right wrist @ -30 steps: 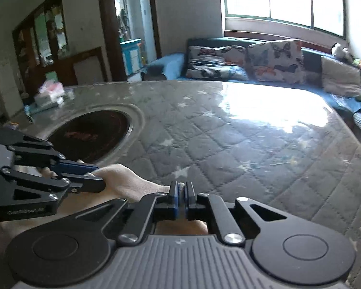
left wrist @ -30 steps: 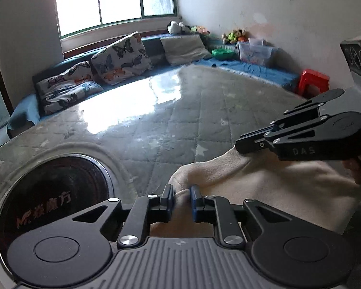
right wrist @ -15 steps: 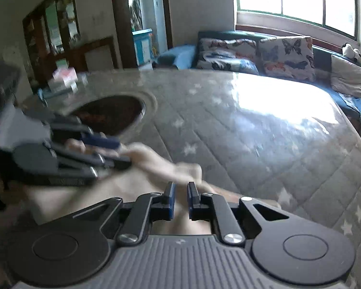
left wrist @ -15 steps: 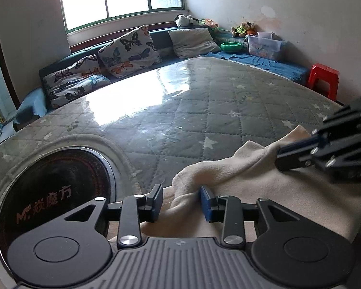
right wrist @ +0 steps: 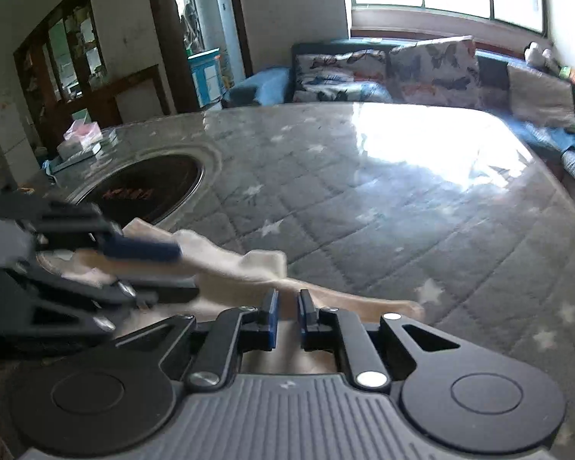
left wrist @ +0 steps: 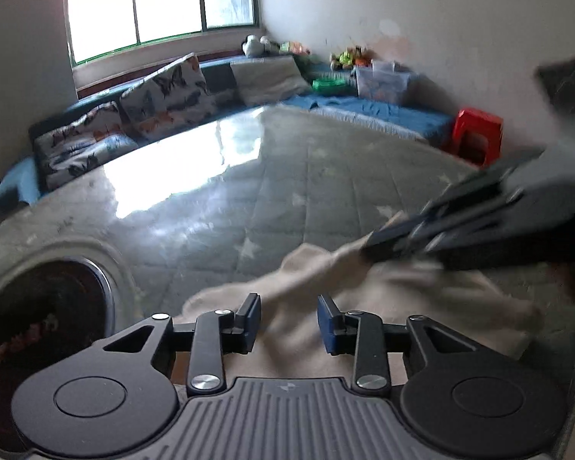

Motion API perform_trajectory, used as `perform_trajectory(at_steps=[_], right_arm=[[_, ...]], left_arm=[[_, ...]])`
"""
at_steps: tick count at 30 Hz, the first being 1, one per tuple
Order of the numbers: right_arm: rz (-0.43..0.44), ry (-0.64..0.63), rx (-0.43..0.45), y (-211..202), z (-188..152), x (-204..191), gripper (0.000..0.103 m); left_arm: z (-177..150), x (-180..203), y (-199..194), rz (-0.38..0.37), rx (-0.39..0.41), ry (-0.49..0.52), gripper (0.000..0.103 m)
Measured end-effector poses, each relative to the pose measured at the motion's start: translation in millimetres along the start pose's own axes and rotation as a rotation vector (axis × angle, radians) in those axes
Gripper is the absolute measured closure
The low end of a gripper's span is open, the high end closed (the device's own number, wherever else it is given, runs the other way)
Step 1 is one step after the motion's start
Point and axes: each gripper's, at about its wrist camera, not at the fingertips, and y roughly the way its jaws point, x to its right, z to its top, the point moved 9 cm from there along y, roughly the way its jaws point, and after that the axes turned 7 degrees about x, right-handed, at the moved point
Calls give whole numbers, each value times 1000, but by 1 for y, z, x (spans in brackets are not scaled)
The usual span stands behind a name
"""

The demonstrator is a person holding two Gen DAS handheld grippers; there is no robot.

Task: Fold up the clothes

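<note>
We see the cream garment lying bunched on the quilted grey table beside its round dark inset. Our left gripper hangs over it, fingers spread wide and empty. Our right gripper shows a narrow gap above the cloth, holding nothing.

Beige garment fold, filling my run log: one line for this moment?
left gripper: open | right gripper: open | beige garment: released, lying on quilted table

left tongs spread wide, right tongs parted narrowly, side by side
</note>
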Motion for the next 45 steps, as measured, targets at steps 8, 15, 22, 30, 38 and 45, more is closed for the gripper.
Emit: perform_trajectory(at_steps=[8, 15, 22, 30, 38, 45], right_arm=[[58, -94, -20, -49, -21, -14, 94], [26, 11, -22, -61, -40, 3, 93], [43, 99, -27, -66, -44, 19, 93], [52, 167, -29, -57, -56, 17, 92], [-43, 55, 27, -62, -48, 8, 101], [-123, -47, 12, -55, -56, 8, 101]], left_arm=[[-6, 1, 4, 12, 7, -6, 67], [-7, 3, 4, 21, 7, -6, 67], [-6, 3, 6, 30, 9, -8, 66], [-6, 3, 8, 37, 10, -9, 65], [-6, 3, 6, 41, 14, -4, 62], [-7, 3, 5, 52, 28, 5, 58]])
